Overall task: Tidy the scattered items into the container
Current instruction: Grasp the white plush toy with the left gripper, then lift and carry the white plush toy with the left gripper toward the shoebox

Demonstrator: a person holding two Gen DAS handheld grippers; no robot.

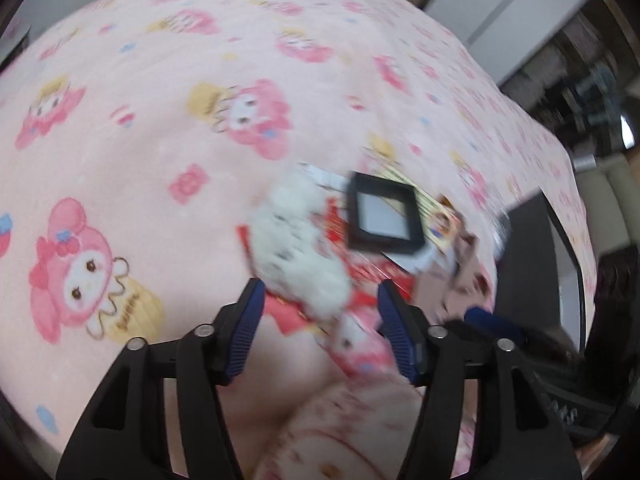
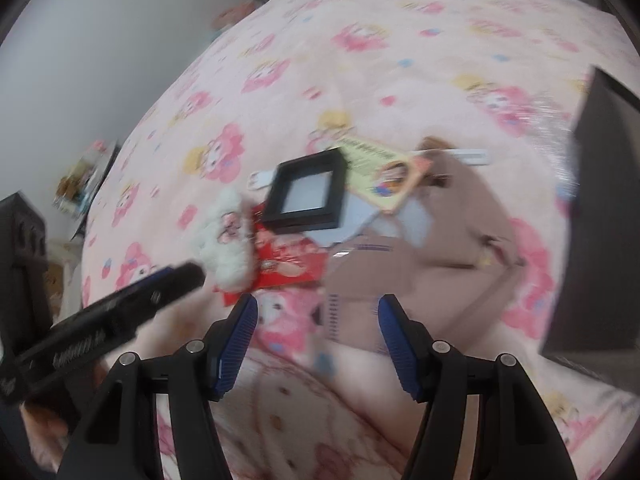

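Observation:
A heap of items lies on the pink cartoon-print blanket [image 1: 140, 120]. It holds a white fluffy plush [image 1: 296, 240] [image 2: 230, 240], a red packet [image 1: 340, 224] [image 2: 288, 260], a black square frame [image 1: 382, 216] [image 2: 306, 196], a yellow card [image 2: 376, 164] and a beige fabric piece [image 2: 440, 248]. My left gripper [image 1: 320, 292] is open, its tips at the near end of the plush, whose lower end lies between the pads without being pressed. My right gripper [image 2: 318, 304] is open above the blanket beside the beige fabric. A dark box [image 2: 596, 220] stands at the right.
In the right wrist view, the left gripper's finger [image 2: 176, 276] reaches in from the left toward the plush. A white strap [image 2: 468, 156] lies behind the card. A grey wall [image 2: 100, 40] and shelf clutter [image 2: 80, 184] border the bed's far side. Furniture [image 1: 500, 8] stands beyond the bed edge.

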